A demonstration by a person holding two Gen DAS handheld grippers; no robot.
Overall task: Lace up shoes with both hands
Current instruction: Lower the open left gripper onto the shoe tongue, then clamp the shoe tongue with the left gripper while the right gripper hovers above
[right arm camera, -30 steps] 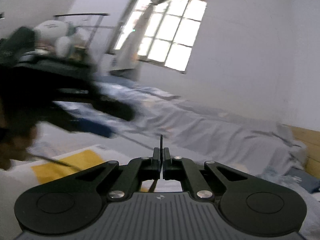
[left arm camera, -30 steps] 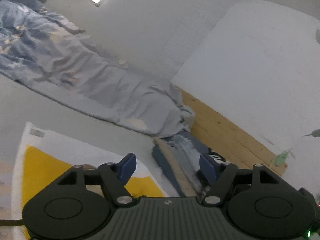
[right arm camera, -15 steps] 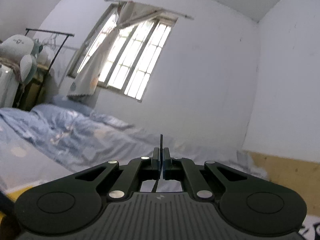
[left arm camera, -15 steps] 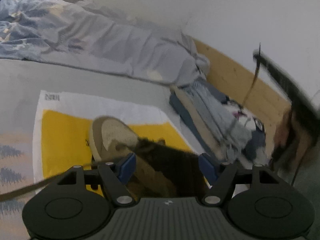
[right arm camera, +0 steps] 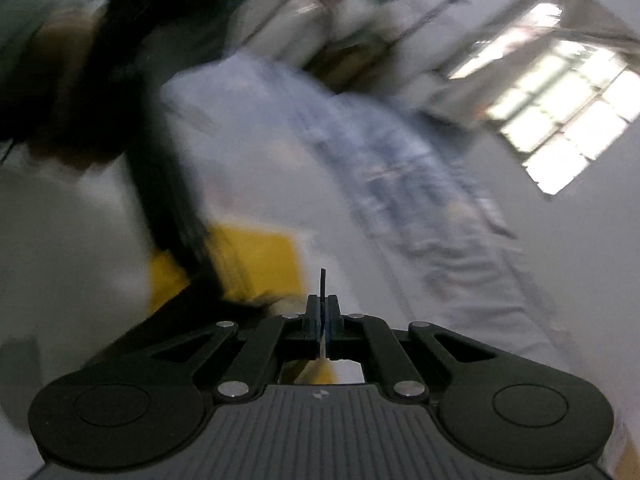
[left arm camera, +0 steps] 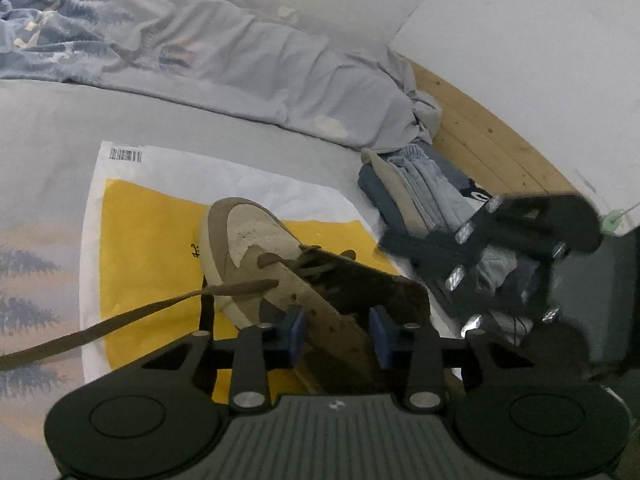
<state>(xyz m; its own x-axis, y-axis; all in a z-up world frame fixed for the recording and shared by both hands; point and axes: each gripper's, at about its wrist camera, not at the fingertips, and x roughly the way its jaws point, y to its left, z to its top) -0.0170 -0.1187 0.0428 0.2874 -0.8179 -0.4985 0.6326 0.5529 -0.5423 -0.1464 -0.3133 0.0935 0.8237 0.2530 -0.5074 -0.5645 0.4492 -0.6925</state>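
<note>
Since a second ago the left gripper [left arm camera: 336, 330] has tipped down onto the shoe [left arm camera: 280, 272] | jaws closing around its eyelet flap, pads not yet pressing | shoe at 12 o'clock on the yellow bag [left arm camera: 148, 240] | right gripper [right arm camera: 323, 312] clenched on the lace tip [right arm camera: 322, 280] (view blurred) | loose lace [left arm camera: 120, 316] trails toward 8 o'clock

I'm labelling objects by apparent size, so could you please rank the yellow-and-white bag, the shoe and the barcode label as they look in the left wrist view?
1. yellow-and-white bag
2. shoe, though nearness to the camera enlarges it
3. barcode label
</note>
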